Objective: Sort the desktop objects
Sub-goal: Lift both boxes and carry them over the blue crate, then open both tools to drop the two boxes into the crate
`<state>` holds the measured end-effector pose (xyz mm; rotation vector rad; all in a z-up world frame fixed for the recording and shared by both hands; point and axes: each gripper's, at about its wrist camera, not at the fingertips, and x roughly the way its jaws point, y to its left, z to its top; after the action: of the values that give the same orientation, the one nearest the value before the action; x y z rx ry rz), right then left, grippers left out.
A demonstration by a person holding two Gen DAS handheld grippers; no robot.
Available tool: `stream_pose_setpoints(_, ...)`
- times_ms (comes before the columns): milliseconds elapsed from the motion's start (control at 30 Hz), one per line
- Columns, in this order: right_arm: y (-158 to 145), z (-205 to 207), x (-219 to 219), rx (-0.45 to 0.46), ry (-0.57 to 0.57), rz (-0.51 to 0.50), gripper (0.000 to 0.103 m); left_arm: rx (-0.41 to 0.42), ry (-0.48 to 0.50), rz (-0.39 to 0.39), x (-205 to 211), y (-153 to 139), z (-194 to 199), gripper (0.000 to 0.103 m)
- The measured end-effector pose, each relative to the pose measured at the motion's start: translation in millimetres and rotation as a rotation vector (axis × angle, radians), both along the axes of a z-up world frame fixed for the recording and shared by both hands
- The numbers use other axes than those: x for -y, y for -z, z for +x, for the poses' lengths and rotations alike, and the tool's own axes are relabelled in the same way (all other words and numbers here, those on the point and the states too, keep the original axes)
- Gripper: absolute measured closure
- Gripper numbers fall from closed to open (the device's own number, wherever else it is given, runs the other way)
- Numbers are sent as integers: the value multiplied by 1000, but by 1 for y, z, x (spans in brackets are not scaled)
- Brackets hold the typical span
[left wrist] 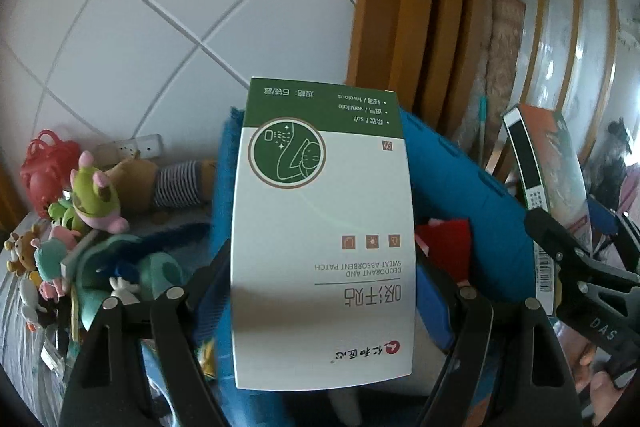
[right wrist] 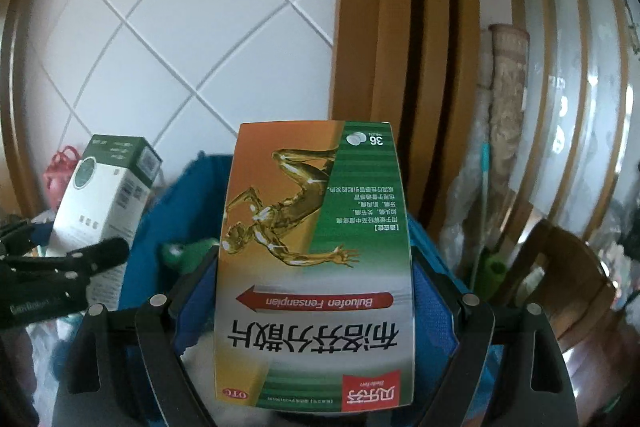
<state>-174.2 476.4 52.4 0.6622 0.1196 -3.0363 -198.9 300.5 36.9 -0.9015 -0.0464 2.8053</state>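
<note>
Boxes, two of them, are in carriage: my left claw is closed on the white-and-green sweat-patch box, and my right claw is closed on the orange-and-green tablet box. Each box stands lengthwise between the fingers, print upside down to the camera, held above a blue fabric bin that sits behind and below.

Judgement on the step: both boxes look light and slab-sided, so the grip should stay square on the long edges and level. I would set them down one at a time, so the claws do not foul each other over the bin.

Left view alone shows the plush toys at 9 o'clock on the bed, and the tablet box edge-on at 3 o'clock. Right view alone shows the sweat-patch box's side panel at 9 o'clock, and a wooden chair at 4 o'clock.
</note>
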Motion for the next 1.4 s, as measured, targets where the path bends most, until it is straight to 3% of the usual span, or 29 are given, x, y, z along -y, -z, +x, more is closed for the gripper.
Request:
stream_pose_setpoints(400, 23, -25, -33, 29, -18, -34, 16, 51, -20, -60, -47, 22, -18, 23)
stream_pose_setpoints(567, 25, -31, -35, 30, -29, -34, 14, 50, -34, -70, -47, 22, -20, 21)
stream_pose_setpoints(700, 23, -34, -40, 19, -26, -32, 8, 39, -47, -88, -47, 20, -18, 5)
stream_pose_setpoints(933, 24, -31, -36, 25, -21, -34, 1, 45, -45, -85, -44, 21, -13, 5)
stream_pose_setpoints(1400, 24, -14, -31, 39, 13, -39, 0, 33, -40, -68, -25, 19, 9, 5)
